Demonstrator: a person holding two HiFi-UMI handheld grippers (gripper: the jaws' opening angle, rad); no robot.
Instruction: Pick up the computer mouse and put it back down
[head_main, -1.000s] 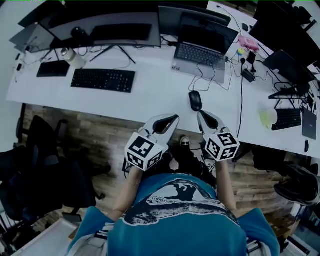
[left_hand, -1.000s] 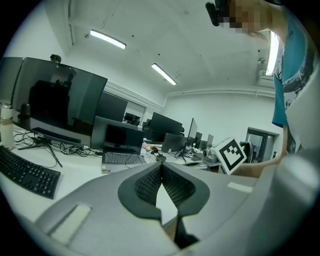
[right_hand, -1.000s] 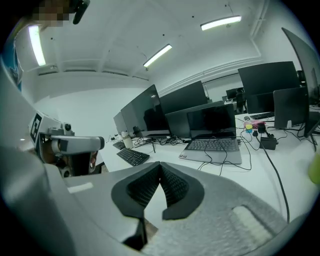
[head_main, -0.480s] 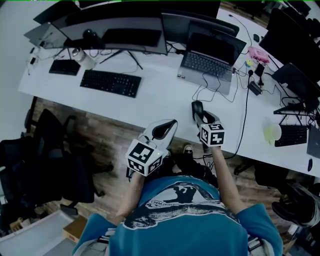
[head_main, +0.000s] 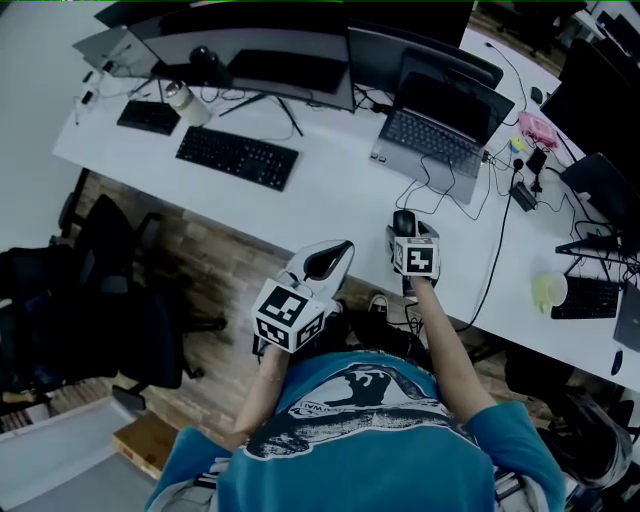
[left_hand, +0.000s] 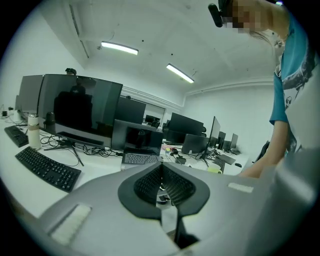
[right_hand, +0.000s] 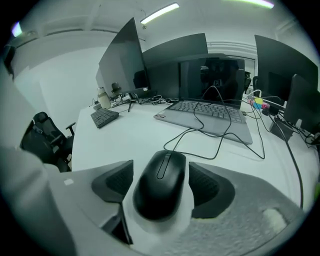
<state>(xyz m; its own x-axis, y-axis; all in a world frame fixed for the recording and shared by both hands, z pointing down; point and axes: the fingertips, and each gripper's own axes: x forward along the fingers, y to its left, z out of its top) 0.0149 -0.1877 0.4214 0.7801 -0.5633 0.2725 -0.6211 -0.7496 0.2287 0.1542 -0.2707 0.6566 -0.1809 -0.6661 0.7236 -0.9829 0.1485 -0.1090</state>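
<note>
Matt black plastic mouse (right_hand: 160, 190) on a smooth white desk (head_main: 330, 190), near a matt grey laptop (head_main: 440, 140) and a glossy, reflective monitor (left_hand: 80, 105); below, wood-plank floor (head_main: 215, 275) and a printed cloth shirt (head_main: 360, 445).

We look down on a long white desk (head_main: 330, 200) over wood-plank floor (head_main: 220, 270), black chairs (head_main: 120, 290) at nine o'clock, strip lights (left_hand: 119, 48) glowing overhead.

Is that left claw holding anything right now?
No. In the left gripper view, the left gripper has its two dark pads closed against each other, with nothing between them.
</note>
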